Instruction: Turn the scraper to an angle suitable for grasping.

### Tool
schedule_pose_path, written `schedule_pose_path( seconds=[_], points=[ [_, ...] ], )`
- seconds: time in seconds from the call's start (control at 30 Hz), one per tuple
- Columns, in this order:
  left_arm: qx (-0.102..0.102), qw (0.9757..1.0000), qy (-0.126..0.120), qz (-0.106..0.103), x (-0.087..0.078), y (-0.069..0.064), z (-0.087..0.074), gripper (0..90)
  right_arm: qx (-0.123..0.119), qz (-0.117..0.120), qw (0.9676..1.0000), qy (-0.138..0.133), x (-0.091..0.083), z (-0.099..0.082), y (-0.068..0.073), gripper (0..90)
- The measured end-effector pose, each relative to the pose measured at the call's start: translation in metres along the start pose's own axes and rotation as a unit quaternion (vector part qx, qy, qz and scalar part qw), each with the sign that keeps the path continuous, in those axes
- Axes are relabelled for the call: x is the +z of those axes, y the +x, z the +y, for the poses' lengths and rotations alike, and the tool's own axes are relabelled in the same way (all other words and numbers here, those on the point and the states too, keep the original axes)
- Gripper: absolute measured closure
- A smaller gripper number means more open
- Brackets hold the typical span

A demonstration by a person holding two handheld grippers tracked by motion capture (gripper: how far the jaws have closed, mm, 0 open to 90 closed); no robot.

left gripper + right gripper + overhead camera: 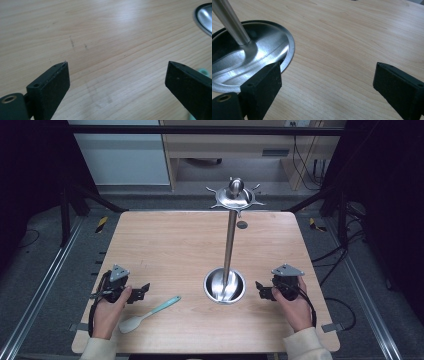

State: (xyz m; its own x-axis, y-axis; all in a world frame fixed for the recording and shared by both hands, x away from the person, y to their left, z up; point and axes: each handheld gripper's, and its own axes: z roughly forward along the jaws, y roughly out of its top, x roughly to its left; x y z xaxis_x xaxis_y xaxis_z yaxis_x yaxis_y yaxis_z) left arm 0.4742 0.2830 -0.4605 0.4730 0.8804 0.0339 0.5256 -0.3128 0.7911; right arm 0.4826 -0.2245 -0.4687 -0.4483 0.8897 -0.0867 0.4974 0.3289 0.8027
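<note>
A steel stand rises from a round base (pixel 224 285) near the table's front middle; its pole (pixel 229 240) carries a hook-ringed top (pixel 235 195). A pale teal spoon (pixel 148 313) lies flat to the left of the base. My left gripper (pixel 144 291) rests on the table just left of the spoon's handle, open, with bare wood between its jaws; the handle tip (pixel 204 72) peeks past the right jaw. My right gripper (pixel 259 289) sits right of the base, open and pointing toward it, with the base's rim (pixel 289 50) beside its left jaw.
The wooden table (pixel 170 245) has a small dark hole (pixel 242 225) near its far edge. Dark frame bars stand around it, with cables on the floor to the right. A hand holds each gripper at the table's front edge.
</note>
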Motion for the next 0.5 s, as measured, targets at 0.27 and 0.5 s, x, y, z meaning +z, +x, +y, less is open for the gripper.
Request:
schedule_pose_path(
  seconds=[0.27, 0.5],
  points=[
    [0.045, 0.9990, 0.003, 0.002, -0.009, -0.023, 0.020, 7.2, -0.003, -0.002, 1.0000, -0.001, -0.001, 0.000, 0.000, 8.5],
    [0.092, 0.9955, 0.018, -0.012, -0.004, -0.051, 0.050, 6.2, 0.002, -0.005, 1.0000, -0.003, -0.002, -0.001, -0.002, 8.5]
  ],
)
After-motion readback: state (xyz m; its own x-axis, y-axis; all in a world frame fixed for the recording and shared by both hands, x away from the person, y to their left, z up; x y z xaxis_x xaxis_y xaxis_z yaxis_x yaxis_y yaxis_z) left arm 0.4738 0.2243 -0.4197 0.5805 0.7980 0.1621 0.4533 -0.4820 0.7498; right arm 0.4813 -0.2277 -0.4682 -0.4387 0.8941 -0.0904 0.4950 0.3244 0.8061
